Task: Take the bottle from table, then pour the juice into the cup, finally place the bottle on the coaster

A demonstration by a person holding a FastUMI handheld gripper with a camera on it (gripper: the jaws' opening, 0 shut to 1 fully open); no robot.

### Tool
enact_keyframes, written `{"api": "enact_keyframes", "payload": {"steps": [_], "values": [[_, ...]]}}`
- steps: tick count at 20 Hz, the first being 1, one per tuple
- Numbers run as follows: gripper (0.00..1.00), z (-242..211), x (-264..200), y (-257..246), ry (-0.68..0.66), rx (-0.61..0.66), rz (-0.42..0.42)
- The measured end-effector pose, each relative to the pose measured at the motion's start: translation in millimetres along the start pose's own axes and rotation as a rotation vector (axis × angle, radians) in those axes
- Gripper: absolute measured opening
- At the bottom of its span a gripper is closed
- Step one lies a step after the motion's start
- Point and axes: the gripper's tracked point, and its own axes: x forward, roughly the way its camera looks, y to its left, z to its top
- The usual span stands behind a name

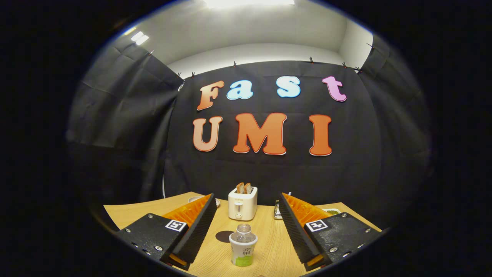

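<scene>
Bottle (243,246): upright on worktop (265,246), at 12 o'clock, between the fingers, untouched.
Gripper (246,240): fingers spread wide apart, empty.
Coaster (224,236): 10 o'clock from bottle.

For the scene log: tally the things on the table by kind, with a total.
Bottle: 1
Coaster: 1
Toaster: 1
Toast slices: 2
Plate: 1, partly behind a finger
Small items behind the other finger, too hidden to name: 2
Total: 8
The gripper is open, fingers either side of the bottle.

Table (269,246): bottle (243,246), coaster (225,236), toaster (242,204)
</scene>
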Motion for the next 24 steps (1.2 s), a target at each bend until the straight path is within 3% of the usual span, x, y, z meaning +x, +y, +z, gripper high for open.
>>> {"api": "enact_keyframes", "payload": {"steps": [5, 18, 24], "values": [[0.97, -50.0, 10.8, 5.7, 0.075, 0.048, 0.012], [0.97, -151.3, 32.8, 10.1, 0.208, 0.020, 0.012], [0.91, -195.0, 38.0, 10.5, 0.311, 0.049, -0.004]]}}
